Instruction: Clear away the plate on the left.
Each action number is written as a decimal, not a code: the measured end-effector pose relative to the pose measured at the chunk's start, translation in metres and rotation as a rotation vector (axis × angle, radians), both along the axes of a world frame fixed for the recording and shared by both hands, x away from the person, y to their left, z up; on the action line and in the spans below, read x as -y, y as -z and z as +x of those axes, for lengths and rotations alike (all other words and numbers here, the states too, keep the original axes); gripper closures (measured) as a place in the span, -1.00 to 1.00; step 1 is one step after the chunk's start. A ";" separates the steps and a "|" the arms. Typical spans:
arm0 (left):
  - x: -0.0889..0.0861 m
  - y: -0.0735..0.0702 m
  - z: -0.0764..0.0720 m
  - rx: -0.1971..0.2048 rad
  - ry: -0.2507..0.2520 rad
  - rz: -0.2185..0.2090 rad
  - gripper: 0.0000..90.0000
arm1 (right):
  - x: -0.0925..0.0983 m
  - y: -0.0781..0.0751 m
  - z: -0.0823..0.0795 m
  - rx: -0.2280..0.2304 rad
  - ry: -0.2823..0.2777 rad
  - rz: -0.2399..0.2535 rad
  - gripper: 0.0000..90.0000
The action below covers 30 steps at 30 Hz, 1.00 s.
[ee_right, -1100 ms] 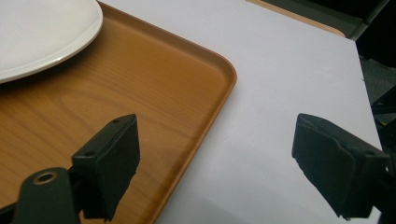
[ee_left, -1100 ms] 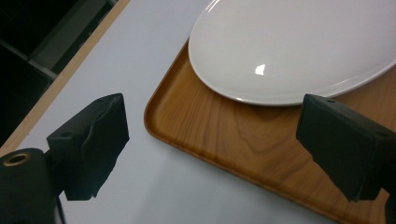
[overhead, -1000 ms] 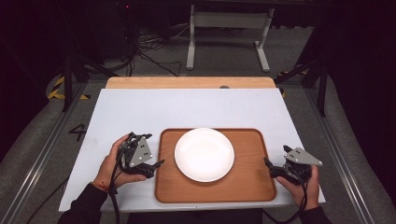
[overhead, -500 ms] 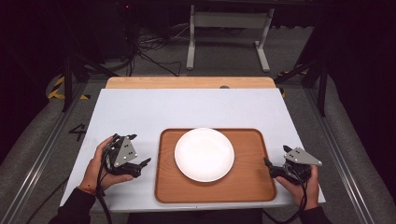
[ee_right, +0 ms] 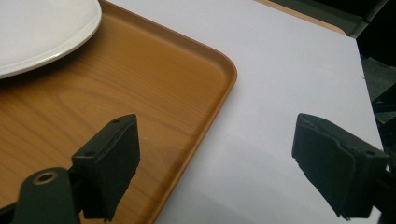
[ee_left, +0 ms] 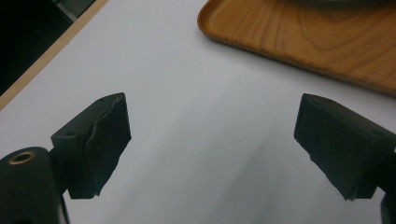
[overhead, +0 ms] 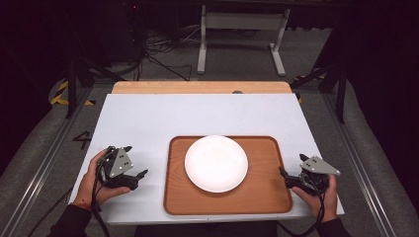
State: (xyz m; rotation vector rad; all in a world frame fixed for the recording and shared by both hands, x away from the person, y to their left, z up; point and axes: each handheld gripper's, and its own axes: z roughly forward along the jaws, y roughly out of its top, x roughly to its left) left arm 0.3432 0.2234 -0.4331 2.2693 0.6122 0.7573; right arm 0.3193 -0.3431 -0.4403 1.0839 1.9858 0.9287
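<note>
Both my grippers, left (overhead: 132,167) and right (overhead: 285,175), gape empty, flanking the rectangular wooden tray (overhead: 269,190) that carries a round white plate (overhead: 216,163) on the white table (overhead: 148,123).

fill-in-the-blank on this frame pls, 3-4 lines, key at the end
1. The white plate sits on the wooden ____.
2. The left tool hovers over the table with its jaws ____.
3. In the right gripper view, the right tool straddles the tray's ____.
4. The plate holds ____.

Missing words: tray; open; edge; nothing
</note>
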 end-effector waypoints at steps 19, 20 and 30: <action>-0.034 0.012 -0.012 -0.037 -0.056 -0.031 -0.74 | -0.002 0.001 0.000 -0.008 -0.002 -0.005 -0.65; -0.036 0.013 -0.013 -0.040 -0.055 -0.040 -0.74 | -0.002 0.001 0.000 -0.009 -0.002 -0.004 -0.65; -0.060 0.019 -0.017 -0.065 -0.132 -0.089 -0.73 | 0.000 0.001 0.001 -0.014 0.000 0.002 -0.65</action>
